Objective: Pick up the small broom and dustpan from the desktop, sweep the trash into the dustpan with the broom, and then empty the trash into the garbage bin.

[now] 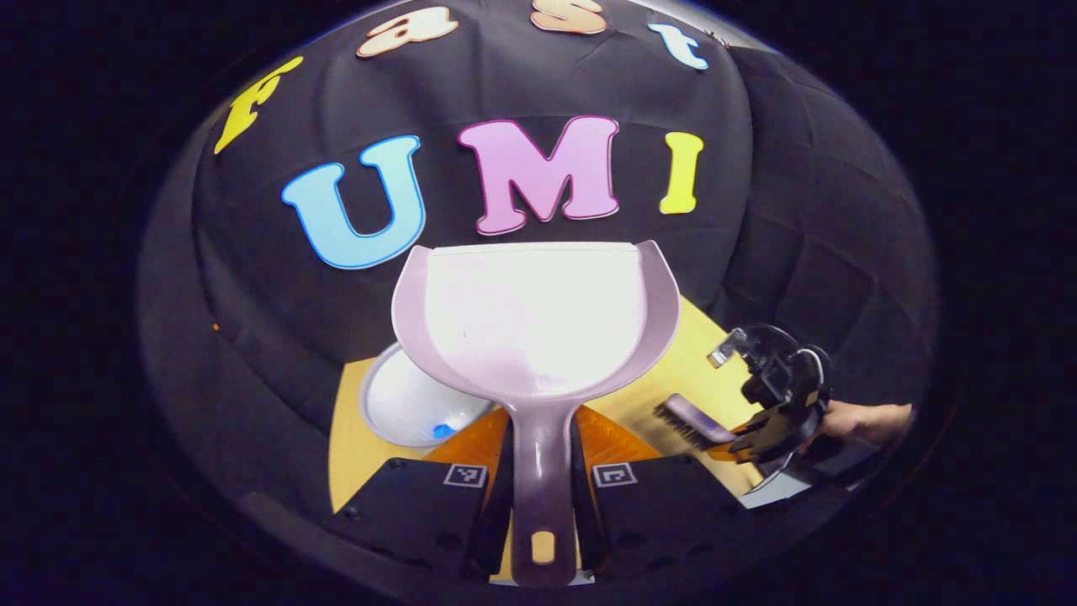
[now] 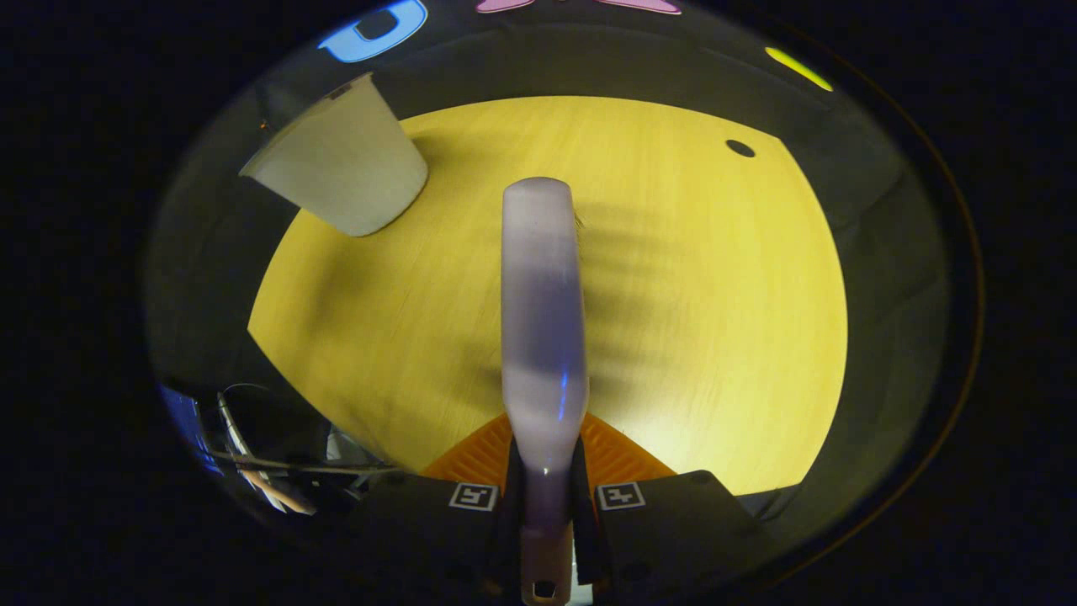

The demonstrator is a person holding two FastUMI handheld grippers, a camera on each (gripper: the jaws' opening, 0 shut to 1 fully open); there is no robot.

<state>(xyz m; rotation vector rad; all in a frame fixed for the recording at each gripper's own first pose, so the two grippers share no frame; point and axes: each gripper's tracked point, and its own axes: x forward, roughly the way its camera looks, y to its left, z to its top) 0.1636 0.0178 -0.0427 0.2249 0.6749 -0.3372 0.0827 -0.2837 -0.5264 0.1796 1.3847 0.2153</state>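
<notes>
Clamped between your left gripper [image 1: 541, 484] fingers, the dustpan [image 1: 536, 320] handle points back at you, its pan raised above the garbage bin [image 1: 412, 408] and apparently empty. Your right gripper [image 1: 770, 421] holds the broom [image 1: 694, 423] off to the side.

Right gripper view: your fingers [image 2: 639, 505] grip the broom [image 2: 543, 320] handle above the bare desk [image 2: 715, 278], bin [image 2: 345, 168] far left. Emptying looks done; next, set both tools down.

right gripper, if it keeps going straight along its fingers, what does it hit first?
Probably the desktop. The right gripper is shut on the broom, which juts ahead over bare wood, so the broom's far end would likely touch first. The bin stands off to the left, out of line. Depth is unclear.
</notes>
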